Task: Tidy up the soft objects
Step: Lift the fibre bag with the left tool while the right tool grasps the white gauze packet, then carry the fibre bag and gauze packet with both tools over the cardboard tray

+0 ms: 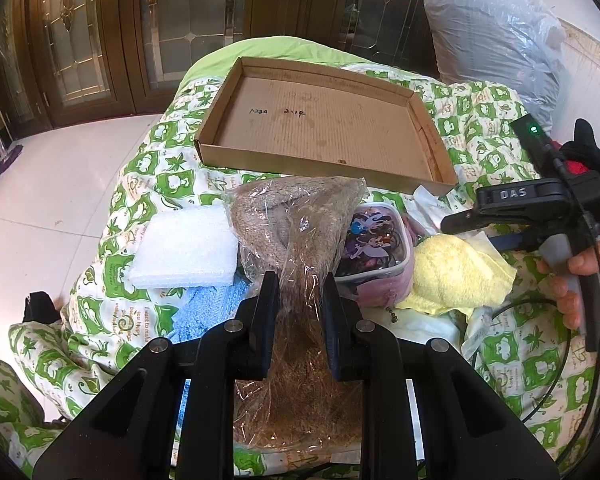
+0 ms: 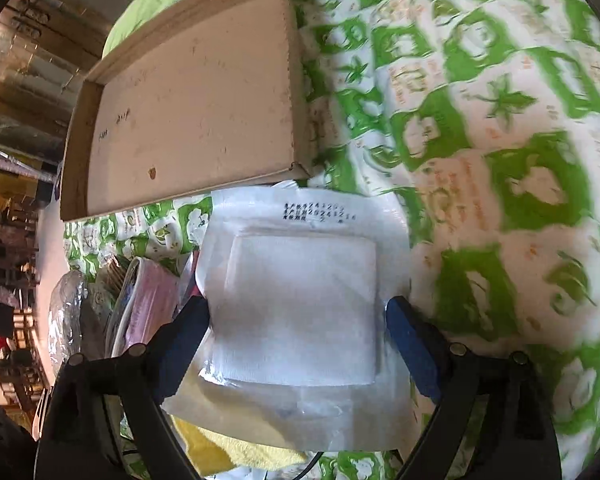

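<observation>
My left gripper (image 1: 299,288) is shut on a clear plastic bag of brown fluffy fabric (image 1: 296,216), pinching its middle. An empty shallow cardboard tray (image 1: 428,152) lies on the green-and-white quilt beyond it. My right gripper (image 2: 298,312) is wide open with its fingers on either side of a white gauze packet (image 2: 300,304); in the left wrist view it (image 1: 452,224) hovers over a yellow towel (image 1: 456,276). The tray also shows in the right wrist view (image 2: 80,128), up and to the left.
A white foam block (image 1: 184,250), a blue towel (image 1: 208,308) and a clear box of hair ties (image 1: 374,246) on pink fabric lie around the bag. A large plastic sack (image 1: 496,48) stands at the back right. Tiled floor (image 1: 60,184) drops off on the left.
</observation>
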A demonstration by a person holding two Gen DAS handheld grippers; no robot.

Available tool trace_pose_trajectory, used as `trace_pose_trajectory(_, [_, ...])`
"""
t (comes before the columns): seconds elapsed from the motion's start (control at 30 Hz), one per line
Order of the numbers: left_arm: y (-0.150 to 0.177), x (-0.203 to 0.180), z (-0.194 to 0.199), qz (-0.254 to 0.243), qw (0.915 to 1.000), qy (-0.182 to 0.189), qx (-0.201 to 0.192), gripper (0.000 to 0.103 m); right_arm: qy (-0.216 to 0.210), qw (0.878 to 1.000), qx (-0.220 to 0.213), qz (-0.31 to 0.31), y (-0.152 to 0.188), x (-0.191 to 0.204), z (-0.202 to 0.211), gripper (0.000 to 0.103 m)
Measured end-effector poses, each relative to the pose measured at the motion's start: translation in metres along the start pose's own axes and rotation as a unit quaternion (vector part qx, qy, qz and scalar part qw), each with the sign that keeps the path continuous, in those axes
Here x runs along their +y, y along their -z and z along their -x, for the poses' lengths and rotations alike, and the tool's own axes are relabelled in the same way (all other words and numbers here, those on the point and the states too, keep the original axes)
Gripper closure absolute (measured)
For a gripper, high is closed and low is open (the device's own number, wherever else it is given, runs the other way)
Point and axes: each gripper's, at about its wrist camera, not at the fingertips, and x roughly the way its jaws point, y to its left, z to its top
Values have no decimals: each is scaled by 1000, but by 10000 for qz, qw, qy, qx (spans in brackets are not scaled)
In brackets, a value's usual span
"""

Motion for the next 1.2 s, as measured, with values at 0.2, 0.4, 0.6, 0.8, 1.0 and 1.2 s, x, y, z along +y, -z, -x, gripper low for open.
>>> trace_pose_trajectory(0.2, [0, 0, 0, -3, 10000, -3, 4, 83, 93, 9998, -185, 57, -1, 8, 2, 44])
trace_pose_trajectory(0.4, [0, 0, 0, 4, 10000, -7, -13, 83, -26, 9993, -365, -11, 6, 1, 17, 55])
trace_pose_trajectory(0.6, [0, -1, 5, 13, 9999, 11, -133, 83, -31, 9981, -600, 137, 13, 2, 39, 56])
trace_pose_trajectory(0.8, [-2, -3, 12, -14, 9996, 43, -261, 83, -129, 9982, -573, 94, 16, -6, 54, 56])
trace_pose_trajectory(1.0, [-5, -6, 11, -18, 9998, 56, -215, 83, -216, 9973, -675, 168, 23, -8, 76, 55])
trace_pose_trajectory(1.2, [-18, -13, 12, -160, 9996, 16, -219, 83, -229, 9962, -807, 215, 22, -11, 94, 55])
